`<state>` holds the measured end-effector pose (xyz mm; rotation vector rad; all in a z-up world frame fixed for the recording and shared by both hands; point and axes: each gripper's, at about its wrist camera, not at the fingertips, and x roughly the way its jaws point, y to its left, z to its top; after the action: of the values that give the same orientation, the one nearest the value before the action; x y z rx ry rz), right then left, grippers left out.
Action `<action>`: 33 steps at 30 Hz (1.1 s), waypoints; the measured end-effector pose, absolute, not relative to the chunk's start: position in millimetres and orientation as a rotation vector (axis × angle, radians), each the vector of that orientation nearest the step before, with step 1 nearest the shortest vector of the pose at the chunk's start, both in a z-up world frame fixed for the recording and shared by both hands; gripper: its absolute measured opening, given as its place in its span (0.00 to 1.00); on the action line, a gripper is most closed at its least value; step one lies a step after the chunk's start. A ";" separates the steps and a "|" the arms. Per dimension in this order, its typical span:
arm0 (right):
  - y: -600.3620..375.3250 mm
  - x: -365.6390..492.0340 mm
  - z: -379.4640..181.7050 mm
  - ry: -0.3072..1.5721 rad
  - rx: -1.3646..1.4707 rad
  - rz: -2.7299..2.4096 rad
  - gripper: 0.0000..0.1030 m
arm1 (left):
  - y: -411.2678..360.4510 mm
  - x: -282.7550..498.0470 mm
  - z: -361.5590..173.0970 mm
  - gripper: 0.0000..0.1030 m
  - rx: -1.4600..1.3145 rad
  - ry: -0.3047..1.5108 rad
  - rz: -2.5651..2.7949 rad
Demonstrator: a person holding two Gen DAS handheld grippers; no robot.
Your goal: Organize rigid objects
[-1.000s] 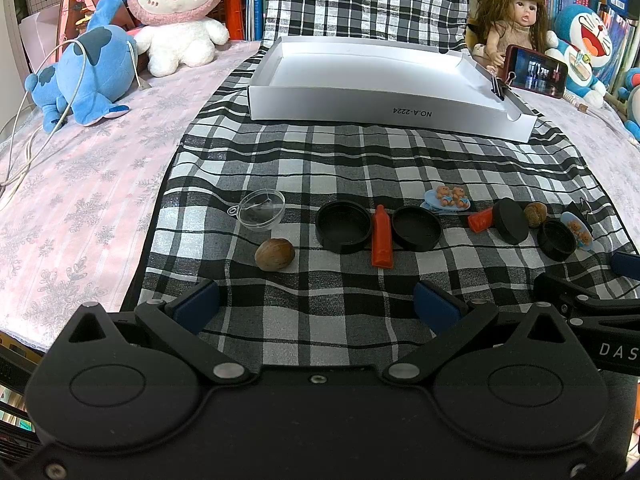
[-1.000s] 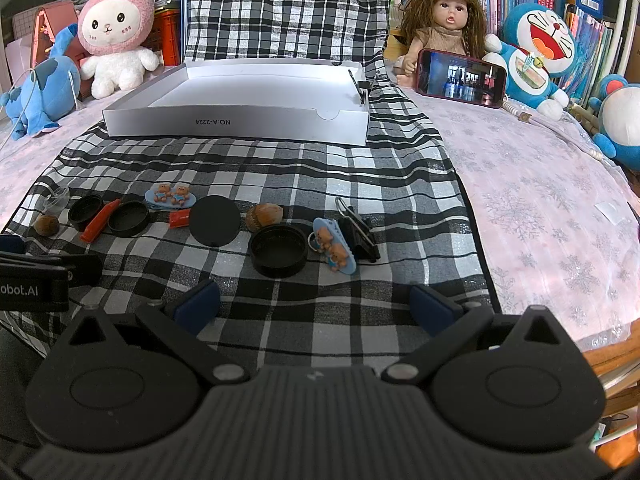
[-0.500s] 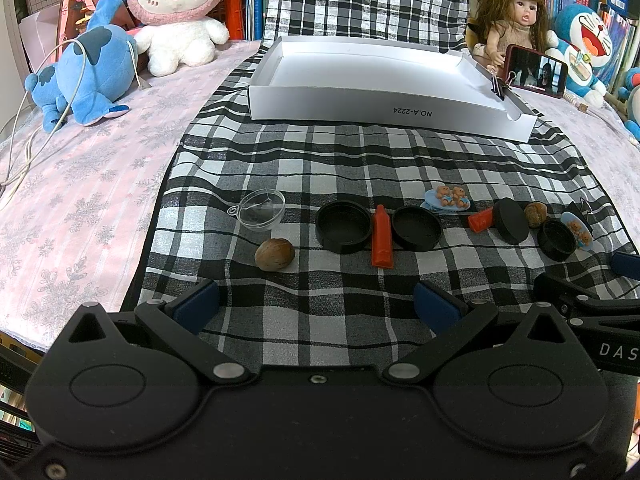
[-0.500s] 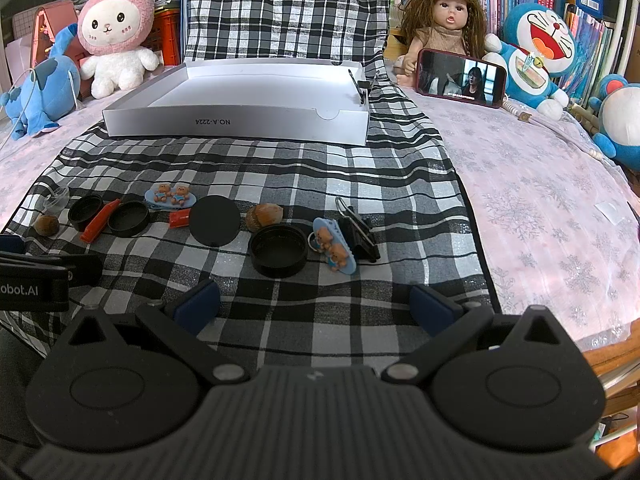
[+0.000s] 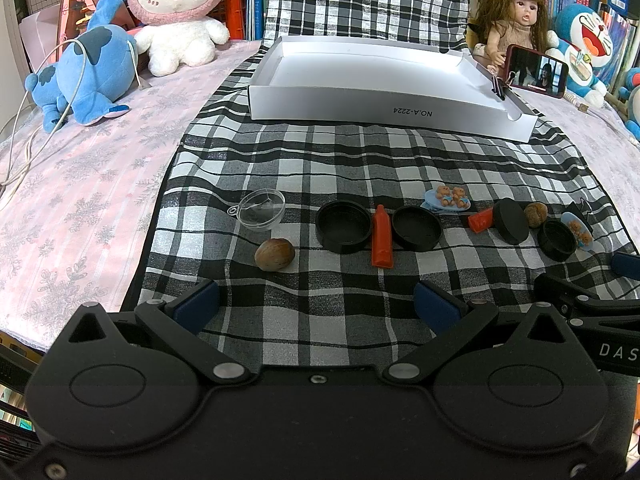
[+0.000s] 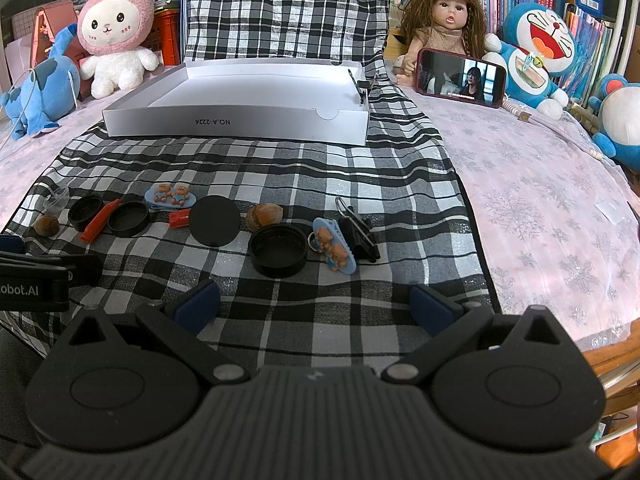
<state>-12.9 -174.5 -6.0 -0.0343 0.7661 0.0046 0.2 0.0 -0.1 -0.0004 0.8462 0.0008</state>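
Rigid objects in row on plaid cloth [image 5: 360, 160], positions unchanged since earlier frames; only phone [image 6: 460, 78] screen differs. White box [image 5: 384, 110] behind, labelled "NO.A-2224". Count: three black cups [image 5: 343, 226], one disc [image 6: 215, 220], two walnuts [image 5: 275, 255], two bear clips [image 5: 447, 197]. Left gripper [image 5: 316, 306] and right gripper [image 6: 314, 304] both spread wide, holding nothing.

Cloth [image 5: 360, 168] black-white-grey plaid; sheet [image 5: 80, 184] pink with snowflakes. Box [image 5: 360, 110] white, lids [image 5: 343, 227] black, bottle [image 5: 382, 236] red, nut [image 5: 275, 254] brown. Bear clips [image 6: 334, 250] light blue, bunny [image 6: 116, 32] pink and white.
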 end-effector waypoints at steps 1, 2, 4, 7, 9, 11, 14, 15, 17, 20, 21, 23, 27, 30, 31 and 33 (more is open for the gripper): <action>-174.5 -12.8 -5.9 0.767 -0.034 0.005 1.00 | 0.0 0.2 -0.1 1.00 0.000 0.846 0.001; -174.5 -12.8 -5.8 0.767 -0.034 0.004 1.00 | 0.0 0.1 -0.1 1.00 0.000 0.846 0.000; -174.5 -12.8 -5.8 0.767 -0.034 0.004 1.00 | 0.0 0.1 -0.1 1.00 0.000 0.846 0.001; -174.6 -12.8 -5.8 0.767 -0.034 0.004 1.00 | 0.0 0.1 -0.1 1.00 0.000 0.846 0.001; -174.6 -12.7 -5.9 0.767 -0.034 0.005 1.00 | 0.0 0.2 -0.1 1.00 0.000 0.846 0.001; -174.6 -12.7 -6.0 0.767 -0.034 0.004 1.00 | 0.0 0.2 -0.1 1.00 0.000 0.846 0.001; -174.6 -12.7 -6.1 0.767 -0.034 0.005 1.00 | 0.0 0.2 -0.1 1.00 0.000 0.846 0.001; -174.6 -12.7 -6.2 0.766 -0.034 0.005 1.00 | 0.0 0.2 -0.1 1.00 0.000 0.846 0.001; -174.6 -12.7 -6.2 0.766 -0.034 0.004 1.00 | 0.0 0.2 -0.1 1.00 0.000 0.846 0.001; -174.3 -12.2 -5.5 0.761 -0.047 -0.003 1.00 | -0.1 0.2 0.1 1.00 0.003 0.847 0.001; -173.6 -12.4 -5.5 0.755 -0.056 -0.006 1.00 | 0.0 0.2 0.0 1.00 0.002 0.847 0.001; -173.3 -13.5 -4.9 0.743 -0.071 -0.007 1.00 | -0.1 0.2 0.1 1.00 0.001 0.846 0.000; -173.0 -15.1 -6.1 0.747 -0.055 0.008 1.00 | 0.1 0.1 0.1 1.00 0.001 0.844 -0.002; -175.1 -12.8 -5.8 0.746 -0.063 0.014 1.00 | 0.6 -1.1 0.4 1.00 0.003 0.837 -0.009; -174.8 -13.0 -5.9 0.745 -0.065 0.015 1.00 | 1.1 -1.4 -0.3 1.00 0.003 0.834 -0.012; -176.8 -12.6 -6.7 0.748 -0.050 0.022 1.00 | 2.1 -2.2 -2.8 1.00 0.006 0.827 -0.019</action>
<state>-12.6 -176.8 -6.7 -0.0497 0.7477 0.0223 -2.2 2.1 -2.8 0.0062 0.8265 -0.0192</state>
